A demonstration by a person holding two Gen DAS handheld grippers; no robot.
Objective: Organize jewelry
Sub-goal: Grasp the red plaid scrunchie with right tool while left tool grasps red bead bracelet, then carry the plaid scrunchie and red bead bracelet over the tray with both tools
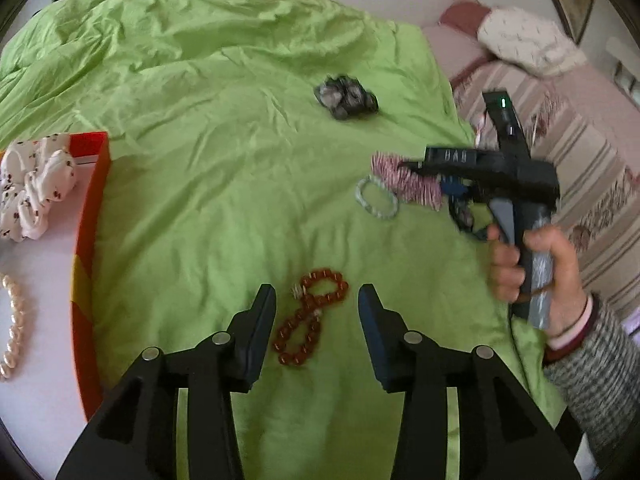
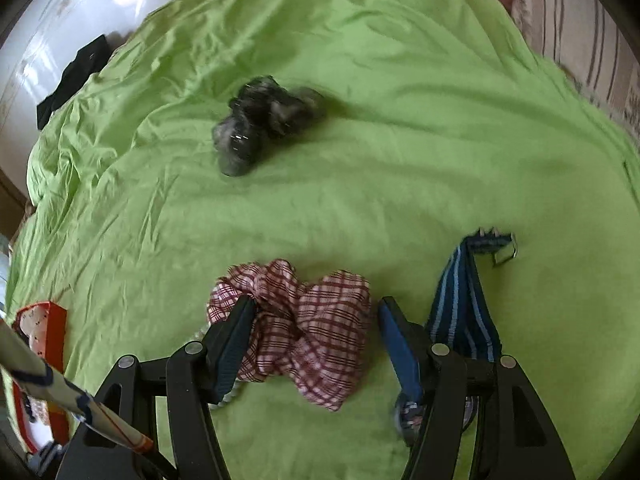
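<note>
Nearest to me in the left wrist view, my left gripper [image 1: 317, 300] hangs over the green sheet [image 1: 224, 128] with its jaws spread wide and nothing between them; the red bead bracelet [image 1: 310, 320], twisted into a figure eight, lies on the sheet right in the gap between the fingertips, and I cannot tell whether either finger touches it. To the near left sits the orange-rimmed tray [image 1: 94, 200], holding a pearl strand [image 1: 14, 324] at its near side and a white floral scrunchie [image 1: 34, 186] further back. In the right wrist view, my right gripper [image 2: 316, 312] is also wide open, its jaws straddling the red plaid scrunchie [image 2: 304, 332]: the left finger presses against the cloth's left side, while the right finger stands just beside its right edge, so I am not gripping it. A blue striped strap [image 2: 464, 300] with a metal buckle lies just right of the right finger, running away from me. From the left view the same right gripper [image 1: 404, 168] shows at the mid right, held in a hand [image 1: 536, 268] in a grey knit sleeve, its tip over the plaid scrunchie [image 1: 404, 180], with a pale bead bracelet [image 1: 376, 198] lying just left of it. Further off, near the middle of the sheet, rests a dark grey scrunchie [image 1: 346, 98], well apart from everything else. At the far left, a black cloth [image 2: 74, 80] lies at the sheet's edge.
</note>
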